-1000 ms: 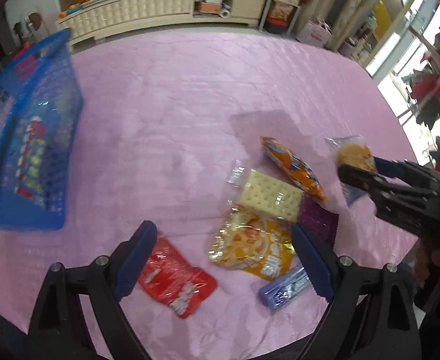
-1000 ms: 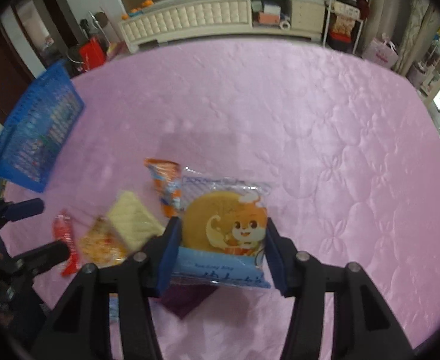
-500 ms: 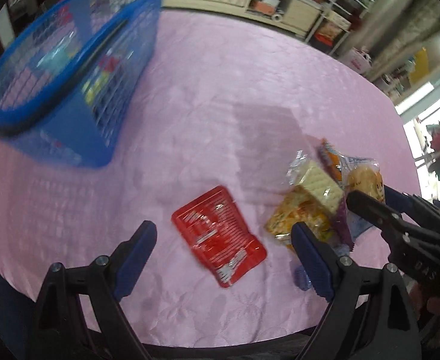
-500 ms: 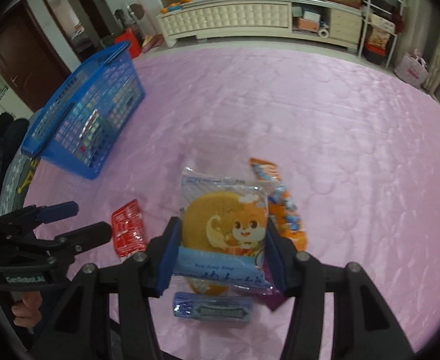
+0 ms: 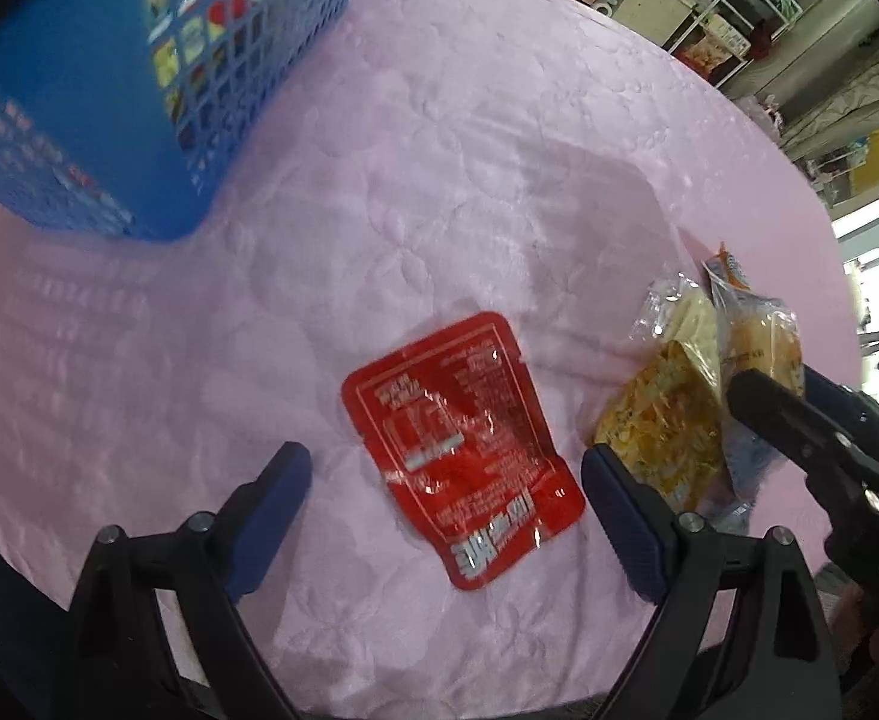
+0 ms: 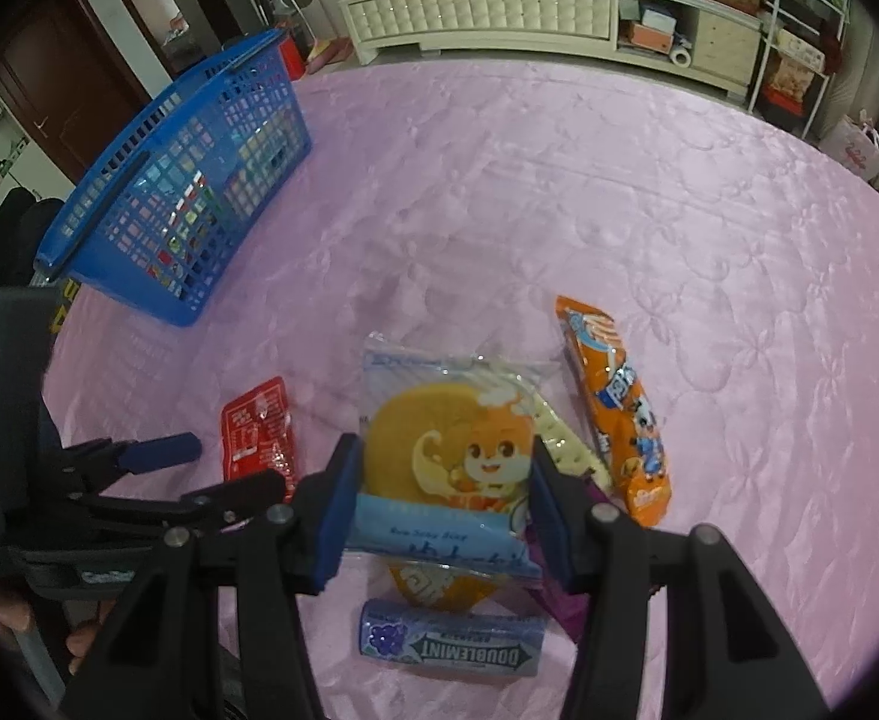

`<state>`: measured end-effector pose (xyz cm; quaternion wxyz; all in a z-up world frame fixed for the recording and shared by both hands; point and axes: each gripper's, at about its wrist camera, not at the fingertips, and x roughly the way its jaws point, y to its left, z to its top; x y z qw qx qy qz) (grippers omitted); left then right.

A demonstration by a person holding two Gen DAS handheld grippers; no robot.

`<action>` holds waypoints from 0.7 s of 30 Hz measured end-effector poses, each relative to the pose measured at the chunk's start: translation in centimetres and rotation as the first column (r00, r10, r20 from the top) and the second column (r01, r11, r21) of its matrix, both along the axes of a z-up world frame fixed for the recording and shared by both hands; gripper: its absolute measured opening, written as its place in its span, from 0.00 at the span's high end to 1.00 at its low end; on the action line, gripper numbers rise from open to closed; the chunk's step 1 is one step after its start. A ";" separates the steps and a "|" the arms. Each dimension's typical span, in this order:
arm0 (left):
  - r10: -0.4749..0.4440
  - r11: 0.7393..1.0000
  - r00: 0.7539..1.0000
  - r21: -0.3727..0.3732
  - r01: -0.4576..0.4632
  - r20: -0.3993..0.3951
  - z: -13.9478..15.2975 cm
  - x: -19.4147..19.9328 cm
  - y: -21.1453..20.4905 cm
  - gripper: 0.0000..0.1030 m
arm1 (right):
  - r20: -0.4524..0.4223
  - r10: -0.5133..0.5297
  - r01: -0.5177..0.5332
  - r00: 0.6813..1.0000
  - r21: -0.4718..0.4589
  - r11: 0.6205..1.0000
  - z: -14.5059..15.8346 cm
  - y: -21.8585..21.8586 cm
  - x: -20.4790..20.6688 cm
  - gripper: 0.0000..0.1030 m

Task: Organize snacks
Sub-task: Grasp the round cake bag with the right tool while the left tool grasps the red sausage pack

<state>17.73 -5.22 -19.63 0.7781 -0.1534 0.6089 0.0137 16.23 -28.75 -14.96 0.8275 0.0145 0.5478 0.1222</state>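
Note:
My right gripper (image 6: 442, 507) is shut on a clear-wrapped round cake packet (image 6: 448, 450) with a cartoon fox, held above the pile; the packet also shows in the left wrist view (image 5: 760, 348). My left gripper (image 5: 445, 513) is open, its jaws either side of a red sachet (image 5: 463, 444) lying flat on the pink cloth. The red sachet also shows in the right wrist view (image 6: 257, 435). A blue mesh basket (image 6: 181, 180) holding several snacks stands at the far left, and shows in the left wrist view (image 5: 109, 78).
On the pink tablecloth (image 6: 559, 180) lie an orange snack bar (image 6: 619, 402), a cracker pack (image 6: 562, 444), a yellow chip bag (image 5: 670, 426), a purple wrapper (image 6: 565, 600) and a Doublemint gum pack (image 6: 451, 645). The table's near edge is close below.
My left gripper has swung left and down, so the red sachet now lies between its jaws and the basket looms closer. My right gripper has turned left with the cake packet still held.

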 end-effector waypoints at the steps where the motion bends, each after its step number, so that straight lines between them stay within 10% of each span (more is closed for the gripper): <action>1: 0.006 1.000 1.000 0.027 -0.006 0.001 -0.1 0.1 -0.2 0.13 | -0.001 0.000 0.000 1.000 0.001 1.000 -0.2 0.0 0.1 0.44; 7: 0.003 0.982 0.996 0.191 0.014 -0.090 -1.0 1.2 -2.8 0.00 | -0.020 -0.004 0.005 1.000 0.018 1.000 -1.1 -0.5 0.4 0.44; 14: 0.083 0.983 0.993 0.170 -0.068 -0.085 -0.7 1.8 -2.4 0.01 | -0.011 -0.002 0.002 1.000 0.041 0.999 -1.0 -0.9 0.0 0.44; 21: 0.074 0.981 0.994 0.185 -0.059 -0.078 0.5 0.9 -2.3 0.37 | -0.013 -0.015 0.016 1.000 0.062 0.998 -1.4 -1.2 -0.1 0.44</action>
